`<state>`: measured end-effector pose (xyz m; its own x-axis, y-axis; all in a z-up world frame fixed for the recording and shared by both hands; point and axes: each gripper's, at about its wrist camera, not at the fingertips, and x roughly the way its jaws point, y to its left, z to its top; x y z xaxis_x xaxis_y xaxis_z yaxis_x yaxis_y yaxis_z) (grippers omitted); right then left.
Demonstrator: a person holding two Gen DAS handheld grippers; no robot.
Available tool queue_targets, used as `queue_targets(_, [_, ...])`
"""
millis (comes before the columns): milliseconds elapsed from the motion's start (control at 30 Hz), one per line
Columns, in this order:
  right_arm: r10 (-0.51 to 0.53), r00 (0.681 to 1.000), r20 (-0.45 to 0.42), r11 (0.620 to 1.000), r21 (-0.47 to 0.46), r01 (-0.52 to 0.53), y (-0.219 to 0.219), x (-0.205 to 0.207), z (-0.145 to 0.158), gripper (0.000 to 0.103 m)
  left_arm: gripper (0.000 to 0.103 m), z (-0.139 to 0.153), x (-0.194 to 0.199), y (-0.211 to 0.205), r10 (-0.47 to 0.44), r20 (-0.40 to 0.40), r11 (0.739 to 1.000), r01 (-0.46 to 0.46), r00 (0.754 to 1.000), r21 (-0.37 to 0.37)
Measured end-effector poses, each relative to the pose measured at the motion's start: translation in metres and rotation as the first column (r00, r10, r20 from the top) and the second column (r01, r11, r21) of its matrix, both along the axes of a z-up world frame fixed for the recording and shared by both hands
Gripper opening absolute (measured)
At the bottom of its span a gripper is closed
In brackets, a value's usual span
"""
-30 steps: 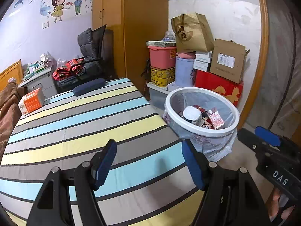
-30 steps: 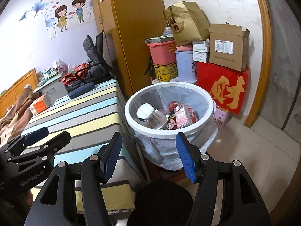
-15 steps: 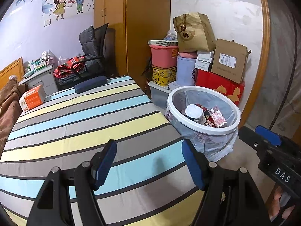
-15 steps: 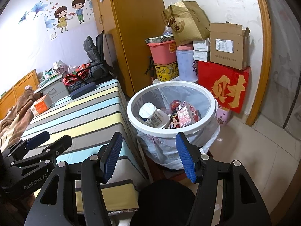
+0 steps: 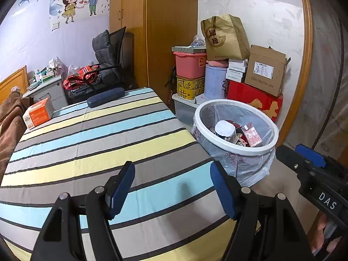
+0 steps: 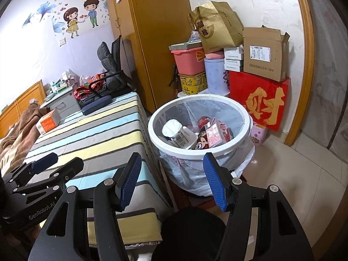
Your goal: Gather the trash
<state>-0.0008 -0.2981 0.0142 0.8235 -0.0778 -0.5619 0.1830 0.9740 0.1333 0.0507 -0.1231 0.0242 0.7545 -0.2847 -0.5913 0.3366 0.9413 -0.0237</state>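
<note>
A white-rimmed trash bin (image 5: 256,150) (image 6: 195,152) lined with a clear bag stands on the floor beside the striped table (image 5: 97,148). Inside it lie a white cup (image 6: 176,132), a red carton (image 6: 214,133) and other wrappers. My left gripper (image 5: 171,187) hovers open over the table's near end with nothing between its blue pads. My right gripper (image 6: 173,174) is open and empty too, just short of the bin's near rim. Each gripper shows at the edge of the other's view: the right gripper (image 5: 304,165), and the left gripper (image 6: 43,169).
An orange box (image 5: 39,113) and a dark blue case (image 5: 105,96) lie at the table's far end. Stacked boxes, tubs and a paper bag (image 6: 217,30) crowd the corner behind the bin. A wardrobe (image 6: 152,43) and a chair stand further back. A black round object (image 6: 191,232) sits below my right gripper.
</note>
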Motion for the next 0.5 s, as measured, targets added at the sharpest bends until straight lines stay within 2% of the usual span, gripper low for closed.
queue_targets(500, [-0.006,1.000,0.003,1.000,0.001,0.006,0.0018,-0.0004,0.0002,0.061,0.073,-0.0011,-0.0003,0.0009,0.002,-0.001,1.000,-0.002,1.000,-0.001])
